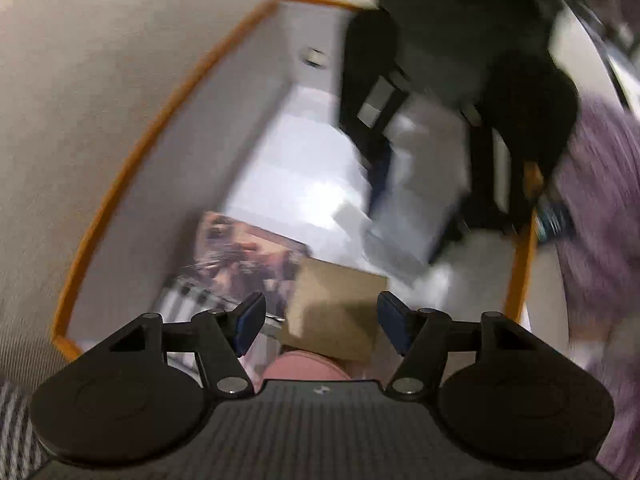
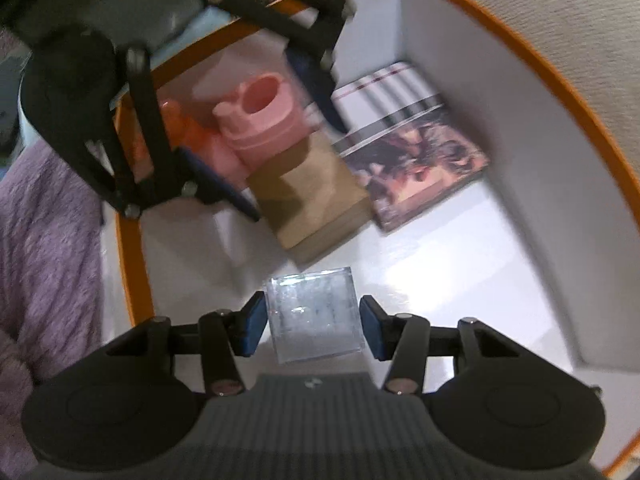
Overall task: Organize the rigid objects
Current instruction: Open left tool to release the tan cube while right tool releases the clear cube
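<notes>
A white box with an orange rim [image 2: 472, 12] holds a patterned flat case [image 2: 416, 160], a brown cardboard block [image 2: 316, 200] and a pink cup-like piece [image 2: 260, 120]. My left gripper [image 1: 320, 320] is open above the cardboard block [image 1: 336, 304], with the pink piece [image 1: 308, 366] just below it; it also shows in the right wrist view [image 2: 256, 136]. My right gripper [image 2: 314, 326] sits inside the box with a clear plastic cube [image 2: 314, 312] between its pads; the pads stand just off the cube's sides.
The box's orange rim [image 1: 132, 160] sits on beige fabric [image 1: 80, 80]. A purple knitted blanket [image 2: 44, 216] lies outside the box. The right gripper appears as a dark blurred shape [image 1: 500, 128] in the left wrist view.
</notes>
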A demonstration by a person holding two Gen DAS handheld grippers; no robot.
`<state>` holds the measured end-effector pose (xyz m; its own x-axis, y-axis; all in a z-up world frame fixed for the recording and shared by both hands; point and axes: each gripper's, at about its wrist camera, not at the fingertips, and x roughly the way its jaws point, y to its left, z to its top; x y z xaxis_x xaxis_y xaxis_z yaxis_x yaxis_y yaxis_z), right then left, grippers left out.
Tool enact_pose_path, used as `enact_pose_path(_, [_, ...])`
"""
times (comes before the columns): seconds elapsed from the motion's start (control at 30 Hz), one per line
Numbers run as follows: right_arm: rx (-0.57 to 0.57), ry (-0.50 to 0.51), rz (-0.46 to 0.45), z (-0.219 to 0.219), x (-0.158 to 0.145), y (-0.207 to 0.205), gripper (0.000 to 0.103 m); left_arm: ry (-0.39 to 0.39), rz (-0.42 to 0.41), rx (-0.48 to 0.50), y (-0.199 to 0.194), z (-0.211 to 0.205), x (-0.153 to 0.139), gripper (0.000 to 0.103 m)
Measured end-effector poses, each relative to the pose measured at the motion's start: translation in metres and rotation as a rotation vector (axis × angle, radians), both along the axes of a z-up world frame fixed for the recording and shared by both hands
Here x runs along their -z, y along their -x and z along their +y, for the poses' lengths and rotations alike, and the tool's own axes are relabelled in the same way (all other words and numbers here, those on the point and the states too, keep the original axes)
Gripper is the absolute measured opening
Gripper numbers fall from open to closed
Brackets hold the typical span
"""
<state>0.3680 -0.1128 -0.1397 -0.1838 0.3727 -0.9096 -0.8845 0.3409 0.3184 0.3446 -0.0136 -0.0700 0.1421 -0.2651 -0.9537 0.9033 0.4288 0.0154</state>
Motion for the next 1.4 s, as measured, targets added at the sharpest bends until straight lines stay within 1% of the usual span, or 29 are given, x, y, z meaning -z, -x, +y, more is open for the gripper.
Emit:
enact_pose_path(0.1, [-0.041, 0.004, 0.031, 0.007, 0.003, -0.003, 0.053, -0.002, -0.032, -0.165, -0.004, 0.004, -0.004, 0.075])
enact_pose_path(0.17, [-0.056, 0.001, 0.06, 0.011, 0.004, -0.006, 0.053, 0.014, -0.03, -0.247, -0.008, 0.008, -0.006, 0.075])
enact_pose_path(0.23, [-0.052, -0.015, 0.092, 0.012, 0.003, -0.01, 0.053, 0.039, -0.032, -0.3, -0.009, 0.011, -0.009, 0.074])
enact_pose_path(0.3, [-0.04, -0.043, 0.129, 0.009, -0.003, -0.013, 0.057, 0.069, -0.033, -0.321, -0.01, 0.012, -0.012, 0.074])
enact_pose_path(0.33, [-0.032, -0.05, 0.129, 0.01, -0.008, -0.015, 0.056, 0.076, -0.036, -0.328, -0.009, 0.012, -0.013, 0.074])
enact_pose_path(0.37, [-0.022, -0.053, 0.125, 0.009, -0.011, -0.017, 0.053, 0.078, -0.04, -0.338, -0.007, 0.012, -0.013, 0.074])
enact_pose_path(0.43, [0.02, -0.054, 0.122, 0.006, -0.014, -0.024, 0.026, 0.069, -0.053, -0.36, -0.005, 0.011, -0.011, 0.074])
enact_pose_path(0.47, [0.051, -0.056, 0.122, 0.004, -0.014, -0.031, 0.022, 0.068, -0.055, -0.371, -0.005, 0.01, -0.008, 0.072])
enact_pose_path(0.5, [0.08, -0.06, 0.122, 0.002, -0.014, -0.036, 0.019, 0.069, -0.051, -0.376, -0.005, 0.01, -0.007, 0.065])
enact_pose_path(0.53, [0.113, -0.064, 0.127, 0.0, -0.012, -0.041, 0.016, 0.068, -0.041, -0.377, -0.005, 0.01, -0.005, 0.061])
enact_pose_path(0.57, [0.137, -0.061, 0.129, -0.002, -0.011, -0.044, 0.016, 0.063, -0.03, -0.372, -0.004, 0.01, -0.003, 0.056])
enact_pose_path(0.67, [0.166, -0.049, 0.12, -0.004, -0.008, -0.045, 0.014, 0.057, -0.016, -0.325, 0.001, 0.008, 0.002, 0.054])
enact_pose_path(0.73, [0.201, -0.036, 0.111, -0.006, -0.008, -0.049, 0.014, 0.064, 0.006, -0.277, 0.007, 0.008, 0.003, 0.054])
enact_pose_path(0.8, [0.233, -0.009, 0.103, -0.006, -0.001, -0.05, 0.013, 0.054, 0.016, -0.224, 0.013, 0.005, 0.005, 0.054])
enact_pose_path(0.9, [0.202, 0.034, 0.081, -0.006, 0.006, -0.043, 0.013, 0.013, -0.007, -0.152, 0.021, -0.003, 0.012, 0.054])
enact_pose_path(1.0, [0.168, 0.029, 0.088, -0.002, 0.009, -0.036, 0.012, -0.029, -0.023, -0.118, 0.022, -0.011, 0.019, 0.054])
enact_pose_path(1.1, [0.134, 0.013, 0.103, 0.004, 0.011, -0.031, 0.012, -0.073, -0.066, -0.088, 0.024, -0.015, 0.025, 0.055])
enact_pose_path(1.2, [0.092, -0.007, 0.112, 0.008, 0.01, -0.025, 0.012, -0.07, -0.059, -0.099, 0.022, -0.015, 0.025, 0.055])
enact_pose_path(1.23, [0.081, -0.018, 0.113, 0.008, 0.012, -0.024, 0.009, -0.069, -0.058, -0.1, 0.021, -0.015, 0.025, 0.056])
enact_pose_path(1.4, [0.092, -0.017, 0.097, 0.01, 0.011, -0.022, 0.009, -0.073, -0.067, -0.101, 0.022, -0.014, 0.023, 0.055])
